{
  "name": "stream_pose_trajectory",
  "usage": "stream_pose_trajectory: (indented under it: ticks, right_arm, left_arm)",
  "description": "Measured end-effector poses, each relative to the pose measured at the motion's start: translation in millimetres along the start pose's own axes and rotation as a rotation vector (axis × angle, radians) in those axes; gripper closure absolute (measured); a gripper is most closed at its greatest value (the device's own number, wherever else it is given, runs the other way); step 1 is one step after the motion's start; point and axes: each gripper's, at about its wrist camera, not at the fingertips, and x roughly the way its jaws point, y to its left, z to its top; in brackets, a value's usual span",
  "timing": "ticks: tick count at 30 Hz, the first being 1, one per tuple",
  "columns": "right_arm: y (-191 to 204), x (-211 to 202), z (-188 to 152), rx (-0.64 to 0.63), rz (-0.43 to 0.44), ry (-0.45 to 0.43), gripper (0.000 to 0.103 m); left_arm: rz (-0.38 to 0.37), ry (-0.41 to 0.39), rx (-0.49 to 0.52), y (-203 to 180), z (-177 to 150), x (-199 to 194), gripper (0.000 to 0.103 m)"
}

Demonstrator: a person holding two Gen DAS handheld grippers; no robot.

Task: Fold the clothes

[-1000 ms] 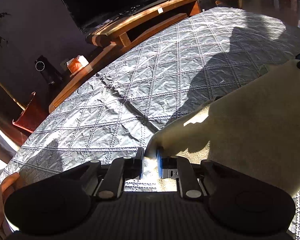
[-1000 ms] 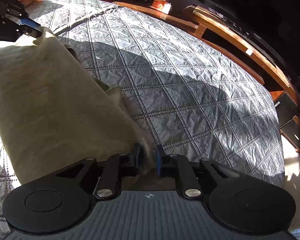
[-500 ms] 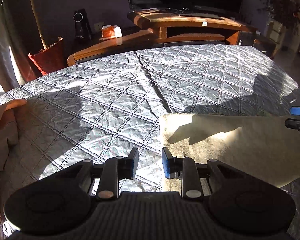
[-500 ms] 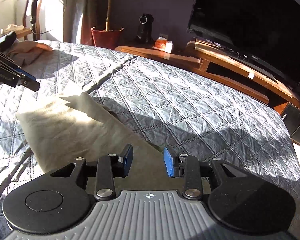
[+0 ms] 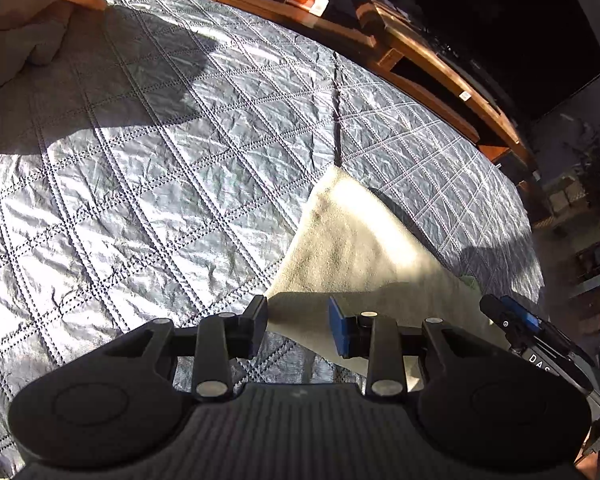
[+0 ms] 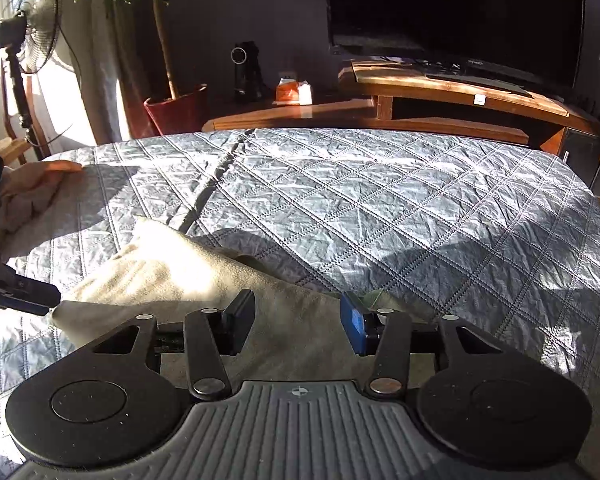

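Garment (image 6: 172,276) lies flat below both opening tongs.

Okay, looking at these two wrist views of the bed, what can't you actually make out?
- Near edge of the folded beige cloth: both views, hidden behind the gripper bodies.
- Green item under the cloth: only a sliver shows.
- Heap of tan clothes: cut off by the left wrist view's edge.
- Orange box on the wooden bench: print too small.

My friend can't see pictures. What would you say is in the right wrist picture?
A beige cloth lies folded on a grey quilted bed, under the right gripper as its jaws open. A TV stands behind.
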Motion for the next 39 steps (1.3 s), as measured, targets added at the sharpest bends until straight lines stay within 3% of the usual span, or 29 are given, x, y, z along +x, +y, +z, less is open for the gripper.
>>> stream_pose_trajectory:
  ticks: [4,8,10,15,16,18,27,31,32,34,39]
  right_arm:
    - [22,33,-18,-0.053,0.018,0.150,0.036]
    - [30,7,-15,0.052,0.003,0.027,0.040]
    - [39,-8,-14,0.094,0.025,-0.049,0.036]
    - [61,0,-34,0.124,0.069,-0.070,0.036]
    - [60,4,-36,0.147,0.080,-0.052,0.036]
    - [57,7,-36,0.176,0.081,-0.050,0.036]
    - [65,13,-37,0.189,0.096,-0.078,0.032]
    - [65,13,-37,0.191,0.105,-0.082,0.033]
    - [64,13,-37,0.197,0.118,-0.085,0.034]
    - [63,14,-38,0.204,0.135,-0.078,0.048]
    - [61,13,-38,0.203,0.134,-0.085,0.047]
  left_arm:
    - [-0.043,-0.005,-0.117,16,-3,-3,0.069]
    - [-0.155,0.054,-0.348,43,-12,9,0.065]
    - [-0.203,0.066,-0.474,55,-17,15,0.065]
    - [-0.306,0.040,-0.619,65,-26,25,0.062]
    - [-0.320,0.033,-0.642,65,-27,26,0.057]
    - [-0.313,0.028,-0.655,64,-29,28,0.051]
    - [-0.281,0.053,-0.631,55,-34,46,0.041]
    - [-0.295,0.028,-0.652,53,-33,51,0.039]
    - [-0.299,0.020,-0.666,54,-32,52,0.039]
    - [-0.317,0.010,-0.703,56,-32,55,0.040]
    - [-0.318,0.009,-0.700,50,-29,61,0.040]
